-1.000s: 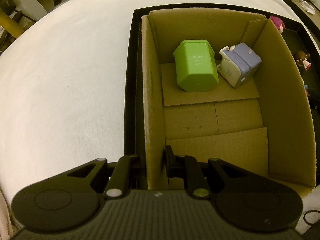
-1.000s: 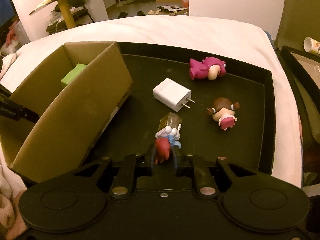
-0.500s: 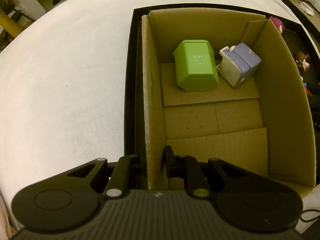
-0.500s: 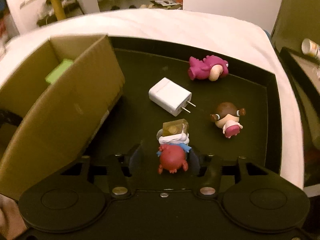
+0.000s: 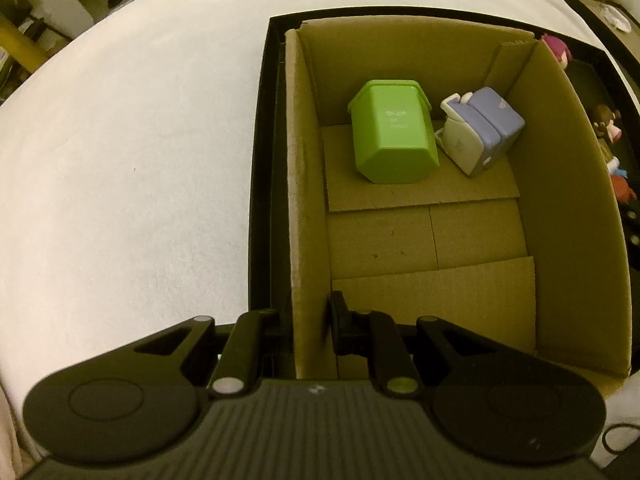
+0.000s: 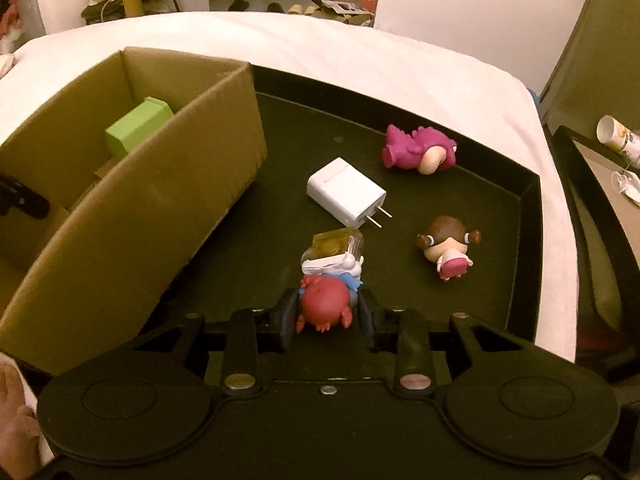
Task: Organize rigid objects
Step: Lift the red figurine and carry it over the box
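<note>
My left gripper (image 5: 310,326) is shut on the near left wall of the cardboard box (image 5: 304,208), one finger inside and one outside. Inside the box lie a green container (image 5: 390,134) and a purple-and-white toy (image 5: 478,132). My right gripper (image 6: 326,316) is shut on a red-headed figurine (image 6: 326,300) with a white body and clear base, held just above the black tray (image 6: 524,216). The box (image 6: 132,216) stands at the tray's left, with the green container (image 6: 136,132) showing over its wall.
On the tray lie a white charger plug (image 6: 346,192), a magenta dinosaur toy (image 6: 418,148) and a brown-haired doll (image 6: 448,246). The tray rests on a white bed (image 5: 120,160). A side table with a cup (image 6: 618,136) stands at the right.
My right gripper has turned the red-headed figurine and lifted it with the view tilting; its jaws now sit wider around the red head. The left gripper and box have not moved.
</note>
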Motion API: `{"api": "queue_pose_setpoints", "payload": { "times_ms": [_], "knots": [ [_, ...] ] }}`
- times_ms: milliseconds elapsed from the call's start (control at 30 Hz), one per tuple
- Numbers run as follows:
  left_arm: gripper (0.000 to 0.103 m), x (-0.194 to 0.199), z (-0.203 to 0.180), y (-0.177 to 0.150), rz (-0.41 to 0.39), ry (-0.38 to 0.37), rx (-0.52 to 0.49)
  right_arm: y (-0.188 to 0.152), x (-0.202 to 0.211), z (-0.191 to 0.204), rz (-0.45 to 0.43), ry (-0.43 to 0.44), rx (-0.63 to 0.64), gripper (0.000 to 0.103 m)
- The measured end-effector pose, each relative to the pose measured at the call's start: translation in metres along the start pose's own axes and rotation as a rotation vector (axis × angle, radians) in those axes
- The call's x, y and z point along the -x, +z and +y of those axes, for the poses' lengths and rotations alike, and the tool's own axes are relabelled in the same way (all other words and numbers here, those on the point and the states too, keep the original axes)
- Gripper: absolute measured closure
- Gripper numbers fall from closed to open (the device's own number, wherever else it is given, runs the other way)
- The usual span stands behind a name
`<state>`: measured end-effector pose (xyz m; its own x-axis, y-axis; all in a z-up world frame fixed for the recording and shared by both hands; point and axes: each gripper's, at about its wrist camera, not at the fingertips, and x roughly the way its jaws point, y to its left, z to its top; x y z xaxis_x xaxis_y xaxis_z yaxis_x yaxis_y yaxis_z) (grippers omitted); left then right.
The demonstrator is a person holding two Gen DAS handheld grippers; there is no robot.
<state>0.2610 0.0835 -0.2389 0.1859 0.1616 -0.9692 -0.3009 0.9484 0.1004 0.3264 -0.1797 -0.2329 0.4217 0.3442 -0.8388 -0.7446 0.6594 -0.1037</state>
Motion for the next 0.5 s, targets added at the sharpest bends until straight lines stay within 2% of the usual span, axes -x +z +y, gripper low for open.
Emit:
{"api": "queue_pose_setpoints", "payload": {
  "times_ms": [400,500],
  "knots": [
    [0.089,0.000,0.001,0.001,-0.001,-0.003,-0.003,0.013,0.041,0.005,-0.090,0.018,0.014,0.071],
    [0.089,-0.001,0.002,0.000,-0.003,-0.007,-0.002,0.020,0.051,0.003,-0.106,0.057,-0.011,0.071]
  ]
}}
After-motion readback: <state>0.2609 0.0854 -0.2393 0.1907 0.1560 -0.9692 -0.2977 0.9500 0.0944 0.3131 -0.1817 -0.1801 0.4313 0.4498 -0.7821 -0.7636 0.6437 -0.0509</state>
